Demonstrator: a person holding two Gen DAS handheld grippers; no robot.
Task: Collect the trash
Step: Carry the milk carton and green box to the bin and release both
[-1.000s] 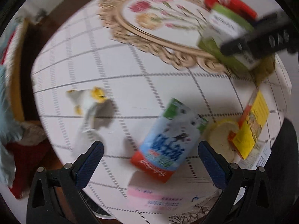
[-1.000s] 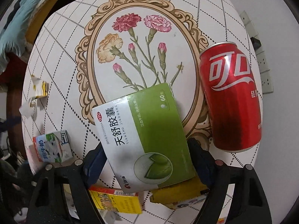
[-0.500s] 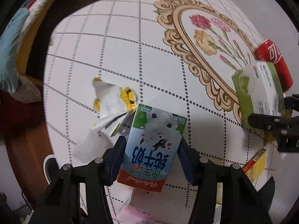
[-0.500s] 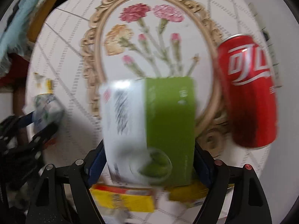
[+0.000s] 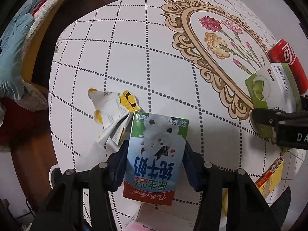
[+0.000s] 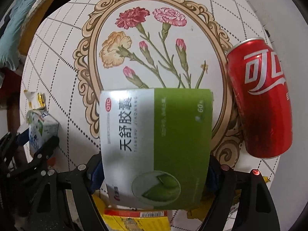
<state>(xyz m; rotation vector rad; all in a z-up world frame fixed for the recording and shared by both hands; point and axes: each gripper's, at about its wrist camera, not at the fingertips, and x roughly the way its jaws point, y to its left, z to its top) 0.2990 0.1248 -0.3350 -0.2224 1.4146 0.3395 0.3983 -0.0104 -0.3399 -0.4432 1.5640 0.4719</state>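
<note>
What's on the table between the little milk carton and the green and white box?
Nothing: in the left wrist view, bare checked tablecloth separates small milk carton from green-and-white cardboard box.

- A round table (image 5: 119,61) carries a white cloth with a dotted grid and a gold-framed carnation print (image 6: 154,44).
- Dark wooden floor (image 5: 38,134) lies beside it.
- Pale blue bedding (image 5: 11,57) (rumpled) sits at the left edge.
</note>
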